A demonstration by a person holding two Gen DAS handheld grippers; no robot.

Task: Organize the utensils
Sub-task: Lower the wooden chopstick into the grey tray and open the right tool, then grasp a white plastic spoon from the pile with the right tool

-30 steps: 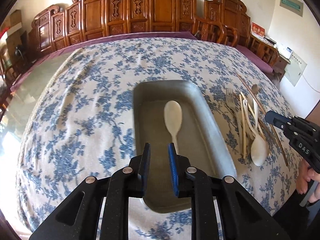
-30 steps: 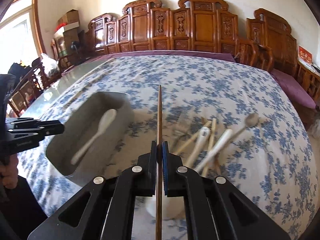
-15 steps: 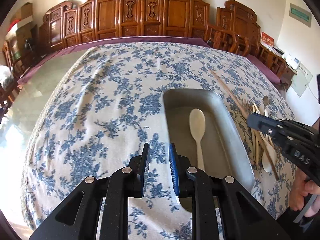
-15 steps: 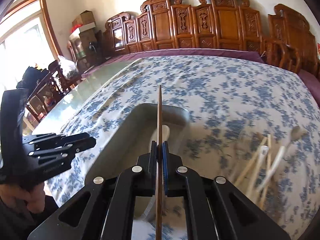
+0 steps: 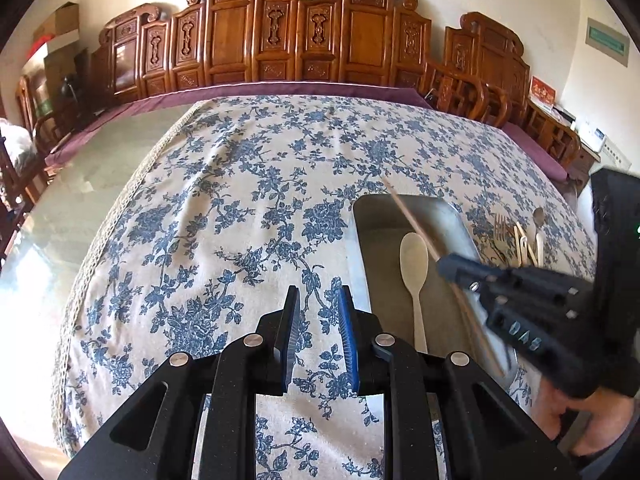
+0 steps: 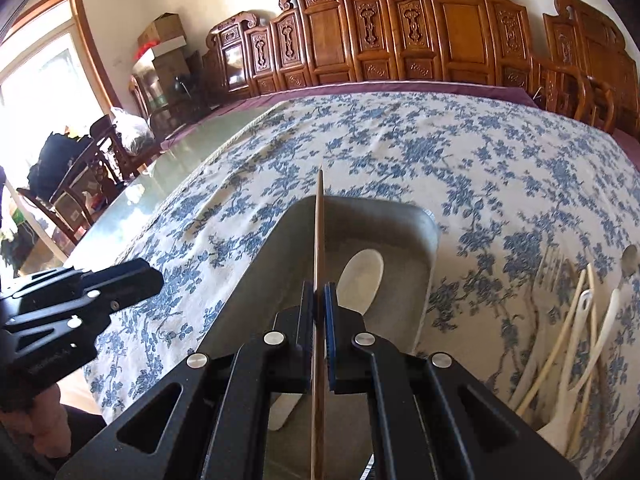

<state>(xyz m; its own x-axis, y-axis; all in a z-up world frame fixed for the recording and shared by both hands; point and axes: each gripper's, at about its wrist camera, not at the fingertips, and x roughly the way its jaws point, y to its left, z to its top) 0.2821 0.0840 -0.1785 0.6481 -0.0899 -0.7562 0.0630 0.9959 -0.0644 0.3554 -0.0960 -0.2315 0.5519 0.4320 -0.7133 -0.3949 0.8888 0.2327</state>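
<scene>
A grey metal tray (image 5: 362,240) lies on the flowered cloth, with a pale spoon (image 5: 414,256) lengthwise in it. My right gripper (image 6: 319,292) is shut on a thin brown chopstick (image 6: 319,220). The stick hangs over the tray (image 6: 424,248), left of the spoon (image 6: 360,280), its tip past the far rim. From the left wrist, the right gripper (image 5: 448,268) and the chopstick (image 5: 412,216) cross the tray's right side. My left gripper (image 5: 320,312) stands slightly open and empty over the cloth, left of the tray. It shows in the right wrist view too, left gripper (image 6: 154,276).
A pile of loose utensils (image 6: 580,332), pale spoons, chopsticks and a fork, lies on the cloth right of the tray, pile (image 5: 520,240). Bare glass tabletop (image 5: 80,200) runs along the left. Carved wooden chairs (image 5: 280,40) line the far side. A hand (image 5: 580,420) holds the right gripper.
My right gripper carried the chopstick leftward, from above the utensil pile to over the tray. My left gripper drifted left off the tray to over the bare cloth.
</scene>
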